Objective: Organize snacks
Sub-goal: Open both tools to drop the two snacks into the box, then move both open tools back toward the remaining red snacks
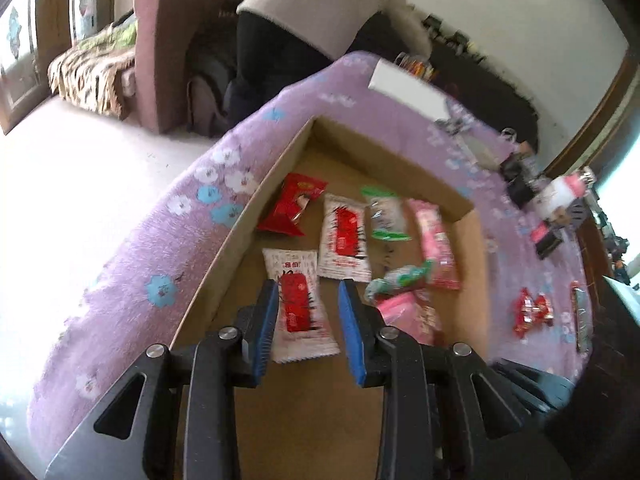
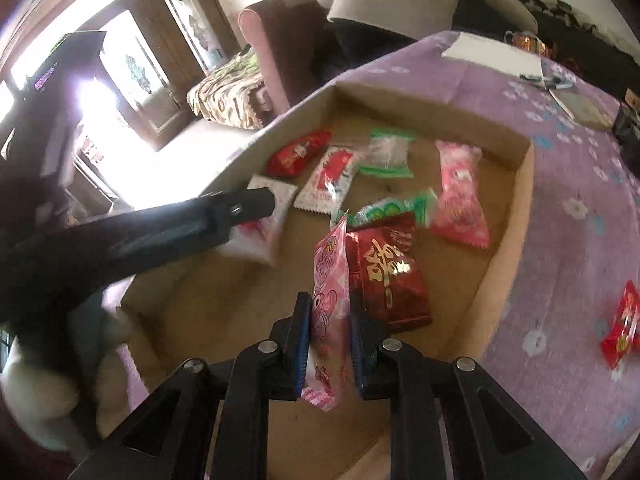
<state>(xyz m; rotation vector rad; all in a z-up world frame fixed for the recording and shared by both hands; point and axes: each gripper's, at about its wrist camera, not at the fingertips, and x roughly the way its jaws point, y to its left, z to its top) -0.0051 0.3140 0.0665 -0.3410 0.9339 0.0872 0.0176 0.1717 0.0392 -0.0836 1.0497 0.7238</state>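
Over the cardboard box (image 2: 520,184), the right gripper (image 2: 330,312) pinches a pink snack packet (image 2: 328,280) upright; the left gripper (image 1: 308,292) hangs spread above a white-and-red packet (image 1: 298,304) lying inside.

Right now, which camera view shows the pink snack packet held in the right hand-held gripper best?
The right wrist view: the pink snack packet stands edge-on between the right hand-held gripper pads, above the cardboard box. The left wrist view shows only a blurred pink patch that may be it, beside the gripper finger.
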